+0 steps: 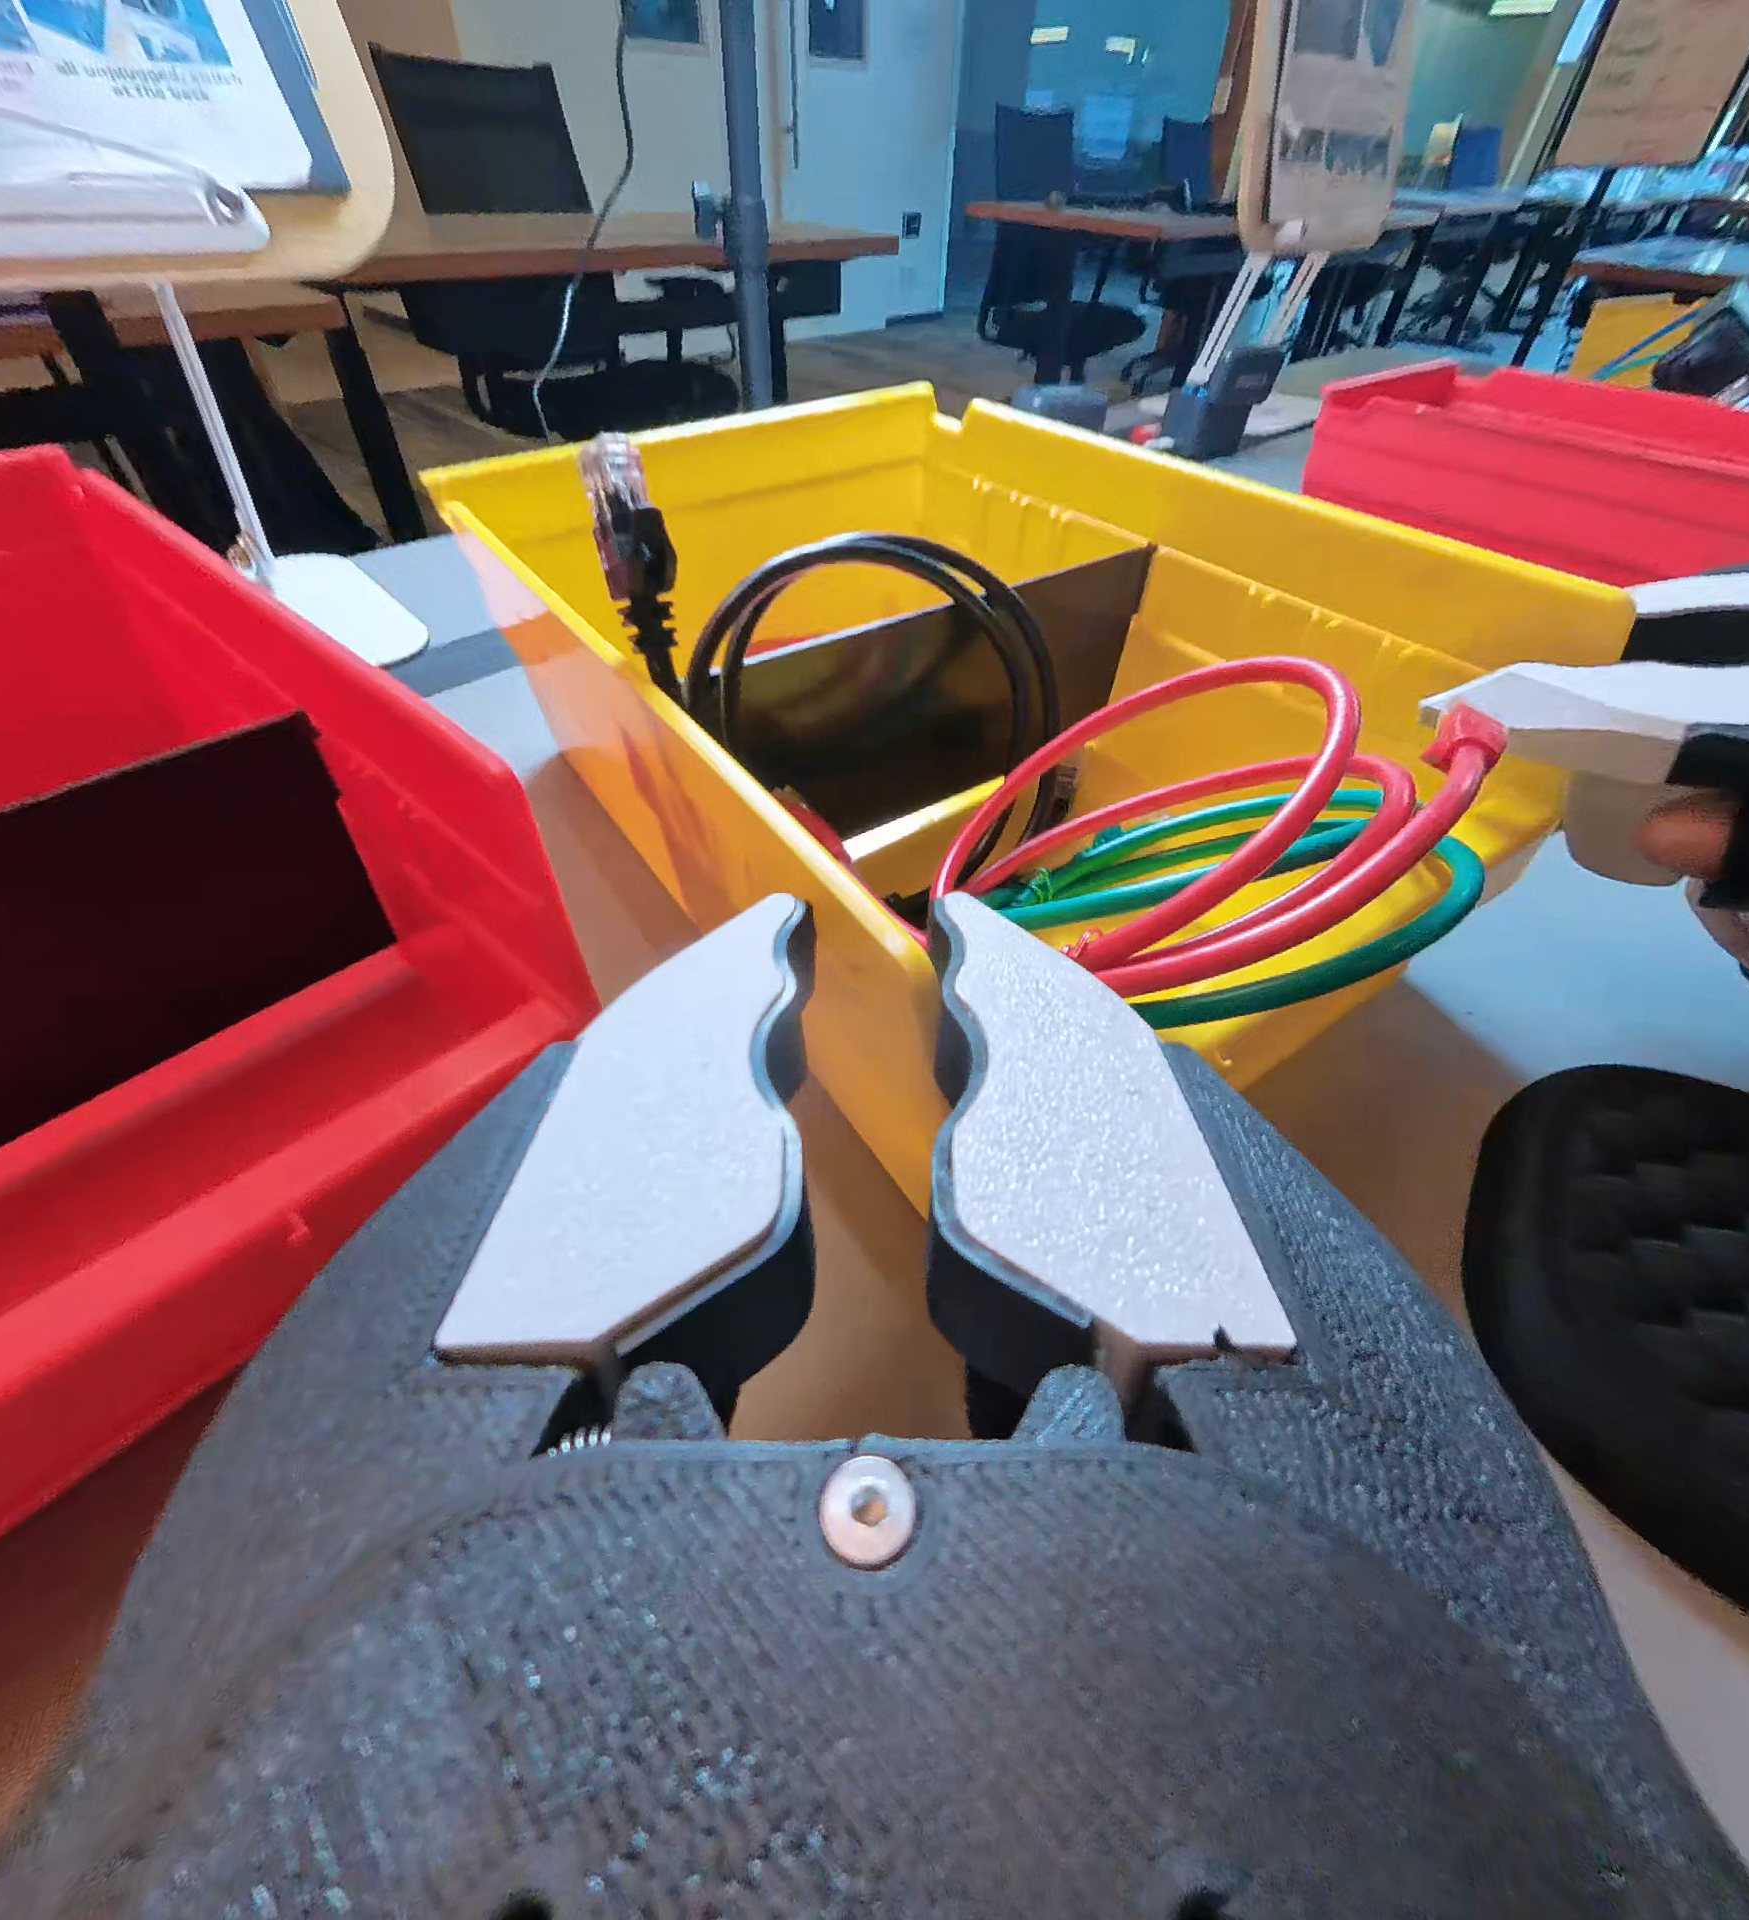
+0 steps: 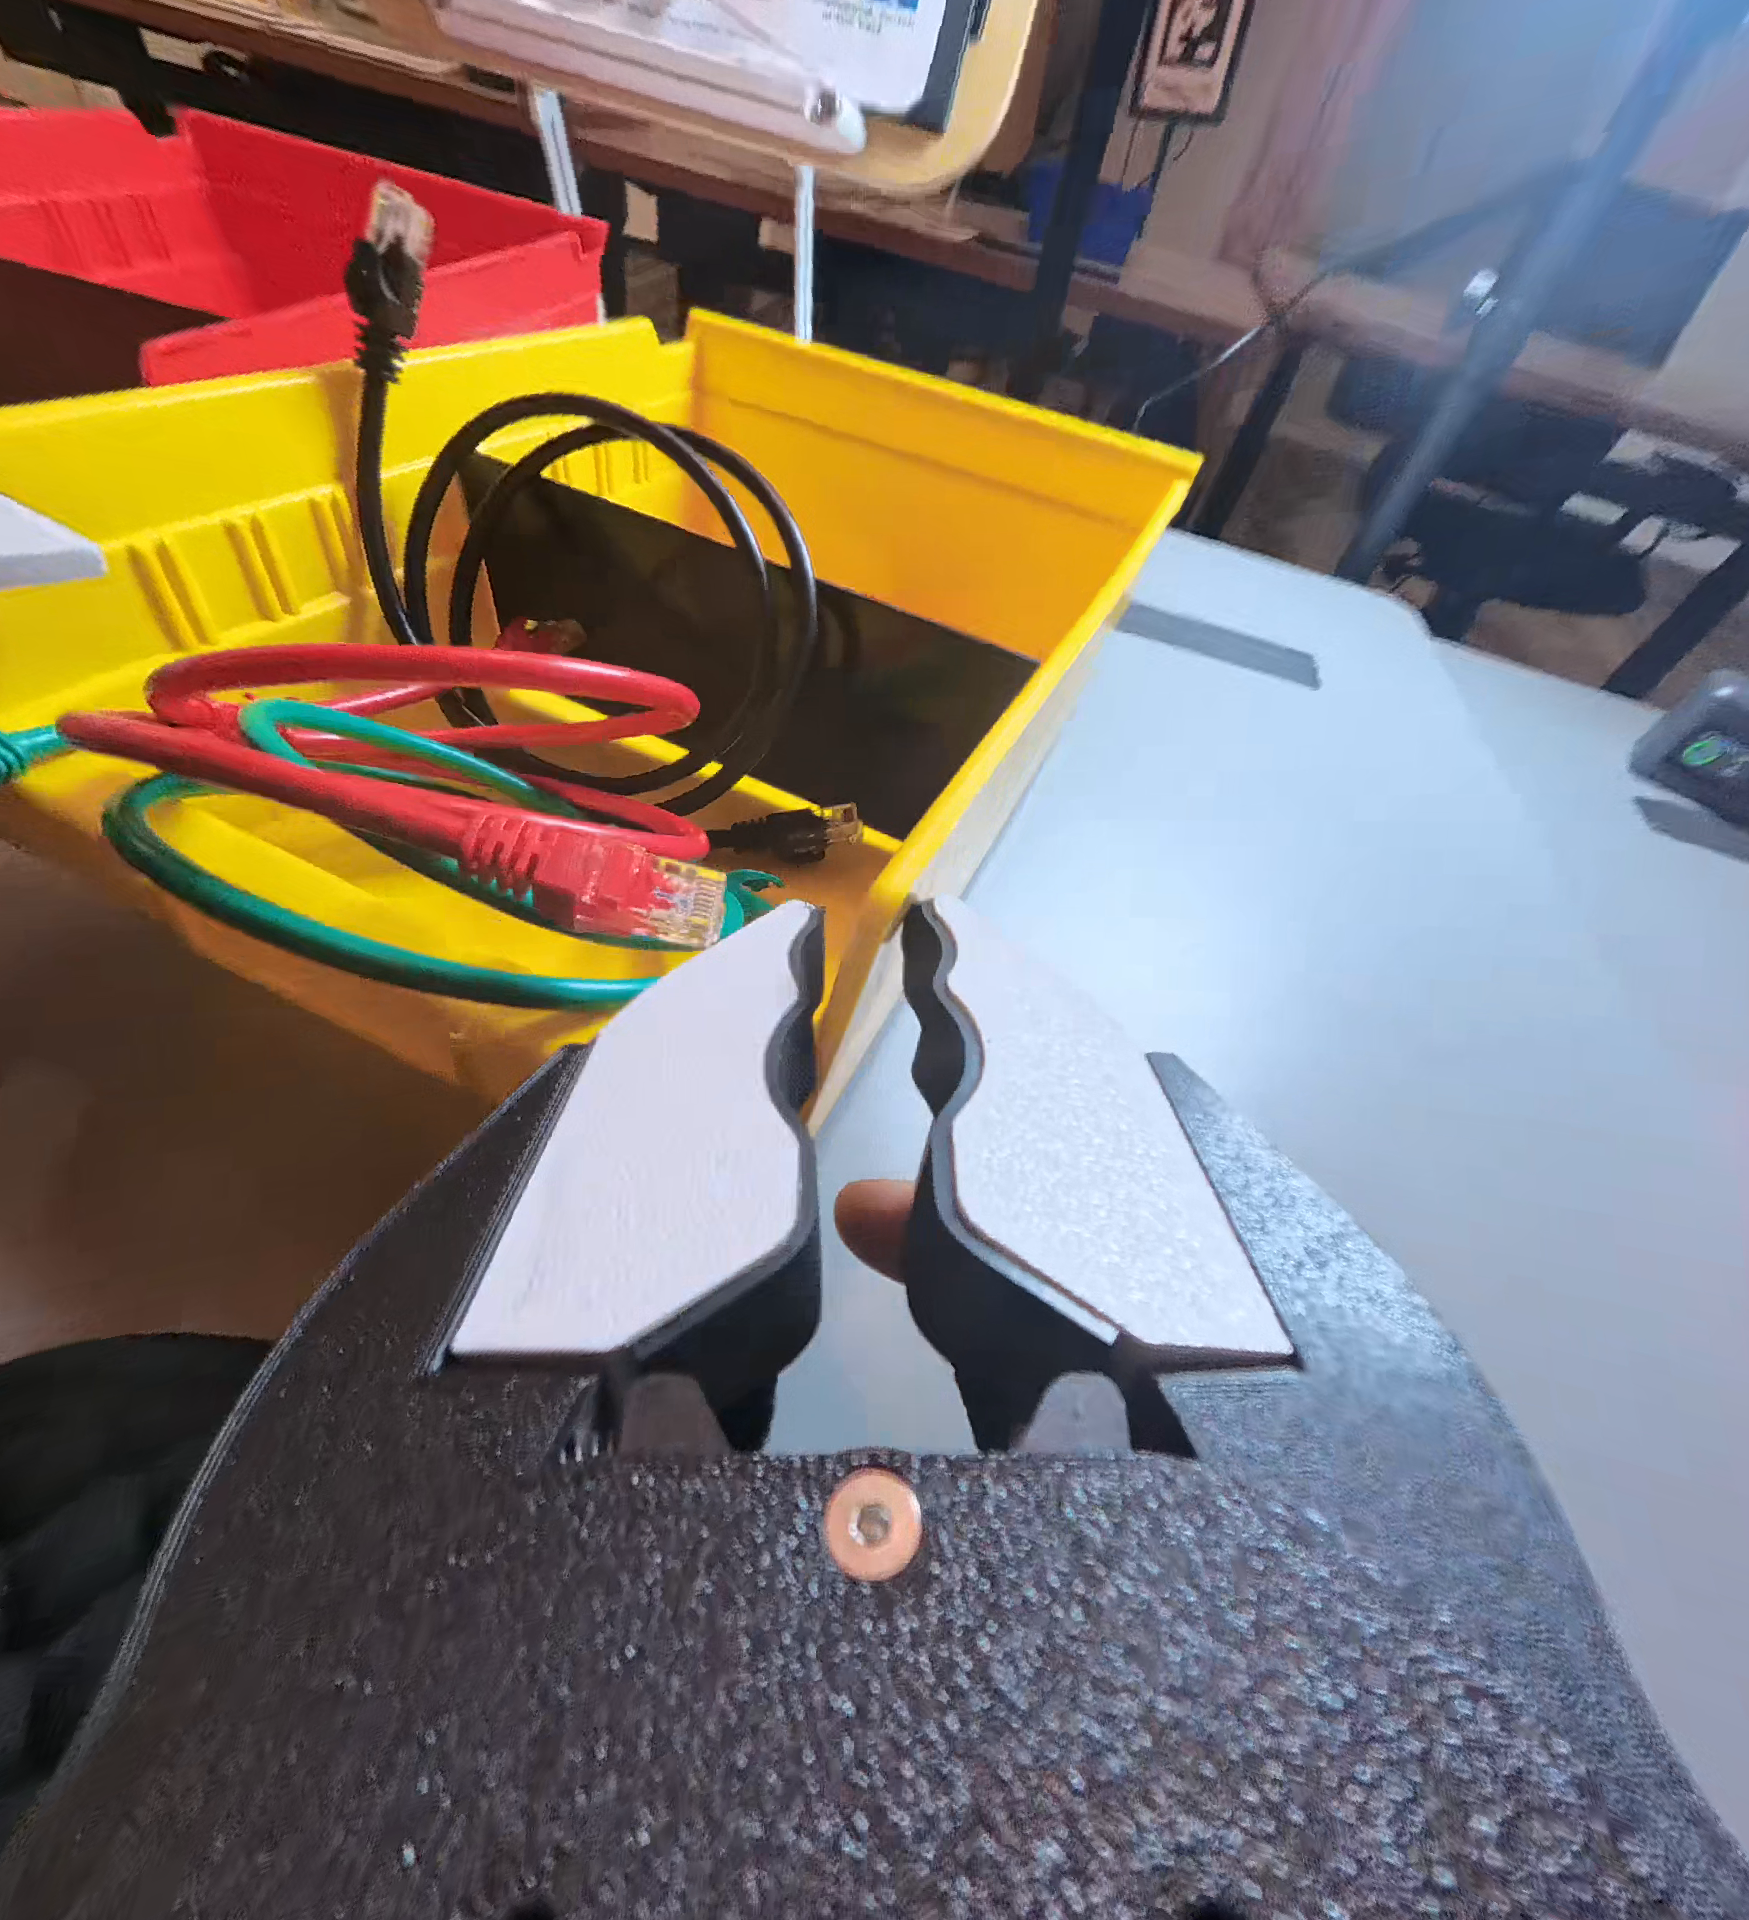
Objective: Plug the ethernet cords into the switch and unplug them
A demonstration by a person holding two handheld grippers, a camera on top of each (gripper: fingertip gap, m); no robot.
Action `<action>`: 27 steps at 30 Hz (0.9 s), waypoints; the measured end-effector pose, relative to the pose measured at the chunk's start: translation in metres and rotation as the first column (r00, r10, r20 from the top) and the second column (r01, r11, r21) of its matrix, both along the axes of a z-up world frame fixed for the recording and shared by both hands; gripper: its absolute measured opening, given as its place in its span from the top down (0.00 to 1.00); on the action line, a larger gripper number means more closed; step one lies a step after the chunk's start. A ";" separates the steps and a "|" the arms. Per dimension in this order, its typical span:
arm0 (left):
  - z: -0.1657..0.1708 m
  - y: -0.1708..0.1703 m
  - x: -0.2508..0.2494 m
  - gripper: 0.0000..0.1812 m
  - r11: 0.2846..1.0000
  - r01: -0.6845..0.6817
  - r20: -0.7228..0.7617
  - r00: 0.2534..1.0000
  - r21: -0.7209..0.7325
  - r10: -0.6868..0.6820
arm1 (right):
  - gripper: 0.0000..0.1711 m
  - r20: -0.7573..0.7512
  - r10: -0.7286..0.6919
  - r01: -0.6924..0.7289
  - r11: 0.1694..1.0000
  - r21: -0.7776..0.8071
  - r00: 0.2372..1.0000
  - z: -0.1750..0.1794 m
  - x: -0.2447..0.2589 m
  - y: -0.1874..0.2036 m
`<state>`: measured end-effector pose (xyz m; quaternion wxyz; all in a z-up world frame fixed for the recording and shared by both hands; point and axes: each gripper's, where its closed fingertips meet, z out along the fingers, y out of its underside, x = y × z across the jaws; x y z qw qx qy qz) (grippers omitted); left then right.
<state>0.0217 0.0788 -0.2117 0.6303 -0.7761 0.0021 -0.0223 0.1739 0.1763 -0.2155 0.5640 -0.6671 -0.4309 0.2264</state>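
Observation:
A yellow bin (image 1: 880, 997) holds coiled ethernet cords: a red cord (image 1: 1254, 790), a green cord (image 1: 1369, 935) and a black cord (image 1: 880, 623) whose plug (image 1: 621, 499) sticks up. My left gripper (image 1: 872, 920) is open and empty at the bin's near corner. My right gripper (image 2: 863, 920) is open and empty at the bin's near right wall (image 2: 1005, 748). The red cord's plug (image 2: 631, 883) lies just left of it, outside the jaws. The right gripper also shows in the left wrist view (image 1: 1472, 717). No switch is in view.
Red bins stand on the left (image 1: 174, 831) and at the back right (image 1: 1576, 468). A black padded mat (image 1: 1659, 1299) lies on the table (image 2: 1317, 987). A small grey device (image 2: 1732, 748) sits on the right. A sign on a stand (image 1: 122, 114) is behind the bins. The left gripper's tips are roughly 20 centimetres from the right gripper's.

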 end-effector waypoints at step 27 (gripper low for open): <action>0.169 -0.322 -0.247 0.94 0.743 -0.528 0.018 0.820 0.411 0.573 | 0.89 -0.138 0.604 -0.527 0.768 0.365 0.785 0.174 -0.291 -0.271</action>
